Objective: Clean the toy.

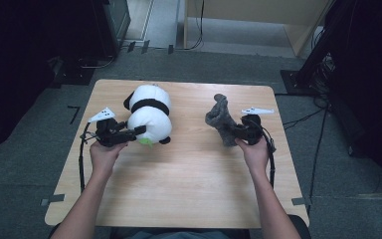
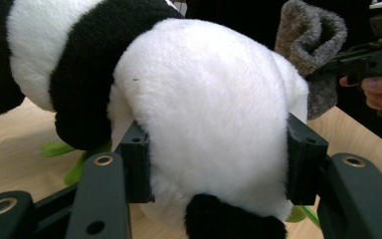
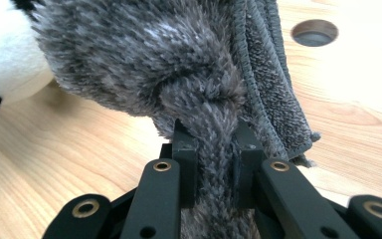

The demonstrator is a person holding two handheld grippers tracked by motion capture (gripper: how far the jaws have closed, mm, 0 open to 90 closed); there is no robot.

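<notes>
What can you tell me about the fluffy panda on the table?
The panda is a soft plush toy, mostly white with a black band across its back, black limbs and a bit of green by its underside. It lies on the wooden table, left of the grey towel. The left tool squeezes its round white rump from both sides, denting the fur.

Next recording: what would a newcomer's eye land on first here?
The big black-and-white panda plush at the table's far left, its white rump squeezed by the left gripper. Then the grey fuzzy towel at the far right, pinched in a bunched fold by the right gripper and lifted upright.
</notes>
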